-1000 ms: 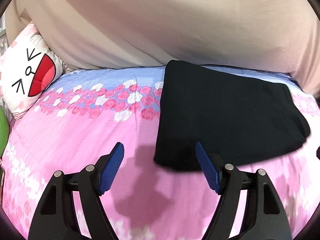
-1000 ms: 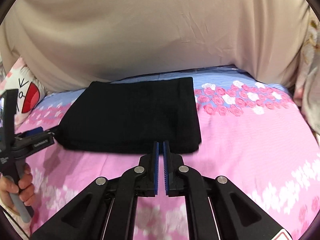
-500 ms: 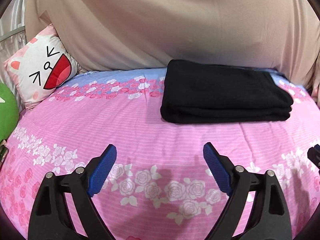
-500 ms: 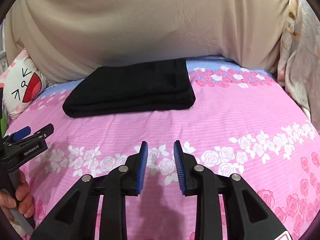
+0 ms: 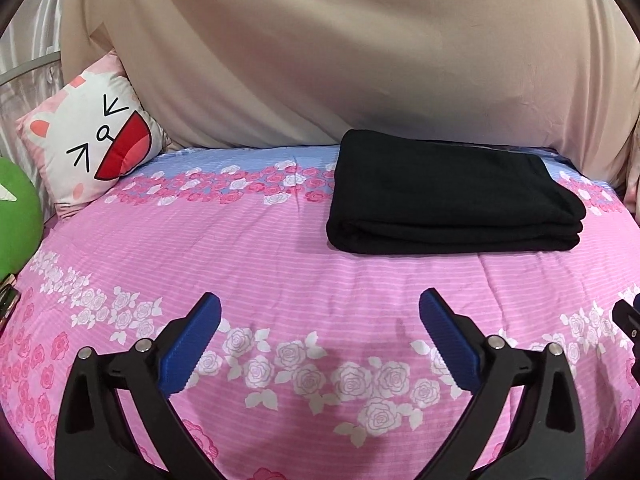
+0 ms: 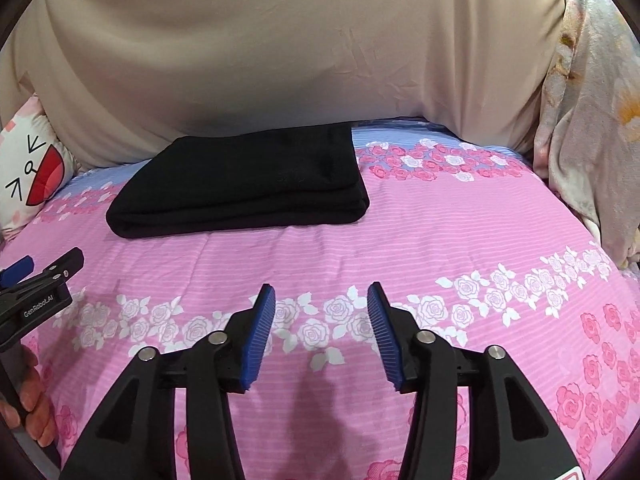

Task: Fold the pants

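Left wrist view: the left hand-held gripper (image 5: 320, 306) hangs over the pink rose-print bedspread (image 5: 280, 264) with its two blue pads spread very wide and nothing between them; its jaws have just been opening. One pair of black pants (image 5: 452, 196), folded into a flat rectangular stack of several layers, lies on the bed well ahead of the pads and toward the right, close to the beige sheet (image 5: 360, 48) draped behind the bed. One cartoon-face cushion (image 5: 90, 146) leans at the far left corner, apart from the pants, and one green plush object (image 5: 16, 220) shows at the left edge. A black part of the other tool (image 5: 628, 320) pokes in at the right edge.

Right wrist view: the right hand-held gripper (image 6: 321, 302) is released, its two blue pads parted with only bedspread (image 6: 460, 240) showing in the gap; its jaws have just been opening too. The same single stack of pants (image 6: 244, 184) lies ahead and to the left, touched by neither tool. At the left edge the left hand-held gripper (image 6: 28, 272) is seen from the side, carried by a hand (image 6: 32, 400) whose fingers wrap its handle. The cushion (image 6: 28, 172) peeps in at far left. One pale floral cloth (image 6: 588, 128) hangs at the right beside the bed, next to the beige sheet (image 6: 300, 40).
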`<action>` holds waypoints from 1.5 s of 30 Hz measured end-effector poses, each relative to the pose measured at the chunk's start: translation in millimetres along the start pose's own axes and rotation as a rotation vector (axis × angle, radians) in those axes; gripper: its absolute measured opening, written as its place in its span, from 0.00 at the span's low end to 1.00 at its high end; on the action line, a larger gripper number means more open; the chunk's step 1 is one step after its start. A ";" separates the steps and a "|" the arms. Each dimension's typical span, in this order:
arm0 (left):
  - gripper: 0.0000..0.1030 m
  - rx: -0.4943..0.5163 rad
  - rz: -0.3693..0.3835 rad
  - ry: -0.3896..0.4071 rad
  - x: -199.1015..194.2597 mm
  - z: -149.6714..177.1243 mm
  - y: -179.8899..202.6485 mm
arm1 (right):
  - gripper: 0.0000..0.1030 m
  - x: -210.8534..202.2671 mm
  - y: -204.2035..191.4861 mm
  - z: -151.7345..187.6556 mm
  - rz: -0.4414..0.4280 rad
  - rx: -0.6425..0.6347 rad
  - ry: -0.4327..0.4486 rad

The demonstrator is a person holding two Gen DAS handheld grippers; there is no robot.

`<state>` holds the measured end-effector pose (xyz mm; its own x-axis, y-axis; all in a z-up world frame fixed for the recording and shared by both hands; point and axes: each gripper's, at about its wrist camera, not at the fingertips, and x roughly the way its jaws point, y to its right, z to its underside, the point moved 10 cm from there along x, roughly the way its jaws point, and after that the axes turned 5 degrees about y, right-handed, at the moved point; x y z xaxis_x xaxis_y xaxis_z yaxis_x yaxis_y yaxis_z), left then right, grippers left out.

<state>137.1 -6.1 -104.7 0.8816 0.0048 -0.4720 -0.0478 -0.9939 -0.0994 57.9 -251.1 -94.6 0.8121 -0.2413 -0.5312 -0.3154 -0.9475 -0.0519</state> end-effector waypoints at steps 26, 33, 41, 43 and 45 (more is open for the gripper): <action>0.95 0.040 0.005 0.005 -1.8 -1.6 9.2 | 0.67 -3.5 1.2 -0.2 0.058 -0.021 0.012; 0.95 0.041 0.003 0.006 -2.0 -0.9 8.7 | 0.67 -3.7 1.4 0.6 0.058 -0.021 0.010; 0.95 0.032 0.000 0.004 -1.8 -0.8 5.3 | 0.68 -3.7 1.3 0.7 0.058 -0.022 0.011; 0.95 0.033 0.001 0.005 -1.9 -0.9 5.5 | 0.68 -3.7 1.1 0.6 0.059 -0.023 0.011; 0.95 0.035 0.002 0.009 -2.5 -1.1 5.5 | 0.68 -3.8 1.3 0.4 0.059 -0.025 0.013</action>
<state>135.1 -11.7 -103.1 0.8855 0.0015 -0.4646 -0.0660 -0.9894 -0.1290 54.2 -251.3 -93.0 0.7987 -0.2991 -0.5221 -0.3507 -0.9365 -0.0001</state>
